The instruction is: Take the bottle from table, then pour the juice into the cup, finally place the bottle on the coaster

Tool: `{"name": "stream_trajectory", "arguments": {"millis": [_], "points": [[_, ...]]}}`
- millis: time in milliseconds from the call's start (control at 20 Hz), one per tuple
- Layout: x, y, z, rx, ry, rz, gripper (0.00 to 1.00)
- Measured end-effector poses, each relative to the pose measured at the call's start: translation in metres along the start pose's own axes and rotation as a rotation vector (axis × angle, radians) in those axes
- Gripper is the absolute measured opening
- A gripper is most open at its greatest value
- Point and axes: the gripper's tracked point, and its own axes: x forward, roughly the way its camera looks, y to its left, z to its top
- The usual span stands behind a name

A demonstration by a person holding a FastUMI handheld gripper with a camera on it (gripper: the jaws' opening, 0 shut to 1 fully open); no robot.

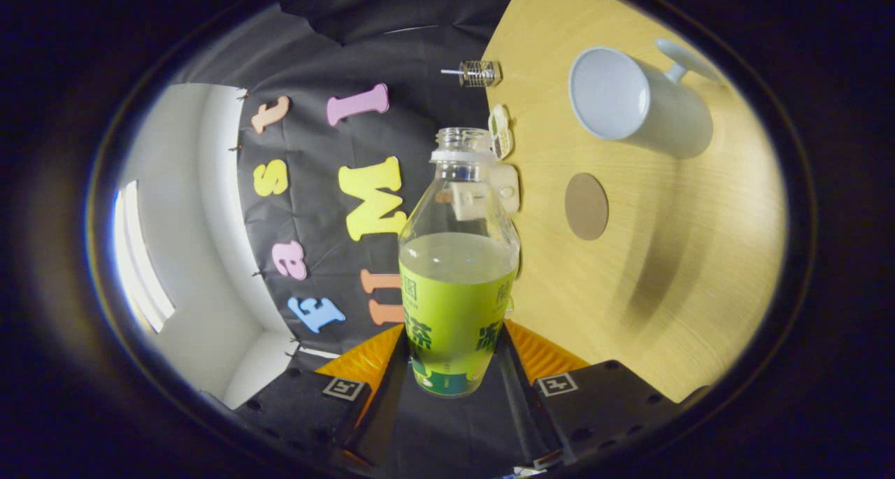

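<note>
The gripper (454, 367) has both fingers clamped on the lower body of an uncapped juice bottle (458, 283), rolled sideways, likely to pour toward the white cup (633, 105), coaster (586, 206) nearer on the table (685, 276).

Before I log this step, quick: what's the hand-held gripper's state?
Hand-held gripper: shut on the bottle, one finger on each side, bottle cap off and part full.

Bottle (458, 283) label: large dark characters, cut off by the curve, none legible whole.
Gripper (454, 349) fingers, clamped on the bottle: one square coded marker (344, 388) each, no words.
</note>
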Motion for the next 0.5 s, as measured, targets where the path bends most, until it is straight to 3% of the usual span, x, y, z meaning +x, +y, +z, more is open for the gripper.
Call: {"name": "stream_trajectory", "arguments": {"millis": [500], "points": [[0.003,0.009,0.013,0.08,-0.026,0.044,0.75]]}}
